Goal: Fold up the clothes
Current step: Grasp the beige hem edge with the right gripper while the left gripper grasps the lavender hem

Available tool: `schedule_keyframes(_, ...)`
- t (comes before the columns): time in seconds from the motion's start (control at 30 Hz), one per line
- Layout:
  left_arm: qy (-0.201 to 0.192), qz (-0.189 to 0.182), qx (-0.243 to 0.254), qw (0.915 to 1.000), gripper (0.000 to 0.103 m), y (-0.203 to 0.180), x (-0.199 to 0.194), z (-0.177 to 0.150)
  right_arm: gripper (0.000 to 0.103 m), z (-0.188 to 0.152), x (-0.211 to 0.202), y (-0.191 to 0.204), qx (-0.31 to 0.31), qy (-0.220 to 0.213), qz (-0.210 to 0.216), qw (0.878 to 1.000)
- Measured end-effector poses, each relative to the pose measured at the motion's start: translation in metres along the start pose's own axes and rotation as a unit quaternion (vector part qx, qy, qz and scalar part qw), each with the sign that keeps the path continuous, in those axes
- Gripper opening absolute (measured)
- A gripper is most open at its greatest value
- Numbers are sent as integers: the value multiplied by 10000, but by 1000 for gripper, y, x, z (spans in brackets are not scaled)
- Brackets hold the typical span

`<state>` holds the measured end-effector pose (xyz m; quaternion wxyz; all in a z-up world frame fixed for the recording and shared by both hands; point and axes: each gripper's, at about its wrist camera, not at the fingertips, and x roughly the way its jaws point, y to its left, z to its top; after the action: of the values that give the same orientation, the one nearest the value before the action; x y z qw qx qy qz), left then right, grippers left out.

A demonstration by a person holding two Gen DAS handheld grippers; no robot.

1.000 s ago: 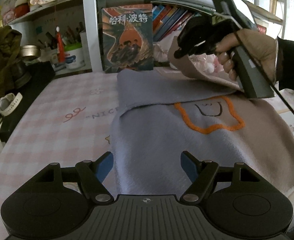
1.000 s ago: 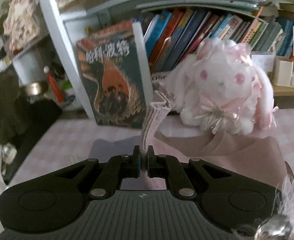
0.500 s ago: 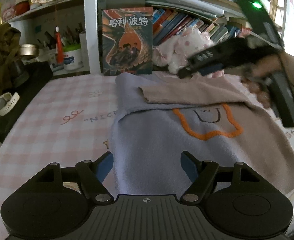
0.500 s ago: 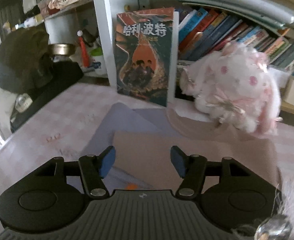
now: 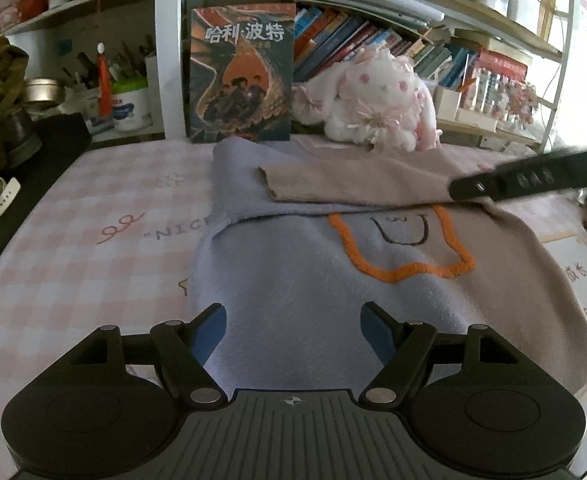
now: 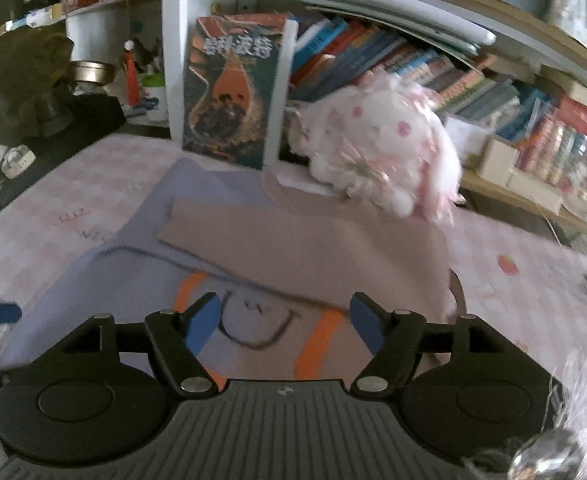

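Sweater point(image 5: 293, 280) cloth, lavender and taupe with an orange-outlined smiling shape, lies flat on the pink checked tablecloth point(image 5: 73, 240) just ahead of your left gripper point(image 5: 293, 330), whose blue pads stand spread and empty. Your right gripper point(image 6: 281, 326) has just been opening, nothing between its pads, with the folded taupe sleeve point(image 6: 293, 236) beyond. Motion blur softens that view, and the gripper bodies hide the sweater's near hem.
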<state>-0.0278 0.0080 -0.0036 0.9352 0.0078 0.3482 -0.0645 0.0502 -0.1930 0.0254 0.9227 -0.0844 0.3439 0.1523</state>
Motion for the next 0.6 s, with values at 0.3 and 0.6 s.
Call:
schedule_keyframes(0.3,86,363,305,9988,76,-32,-10,-4,74,-42,-28,-14,41,186,-71,9998)
schedule_keyframes(0.6,299,670,-85,9973,76,-38,-34,-26,74,-91,-62,-38,568,342,96,9977)
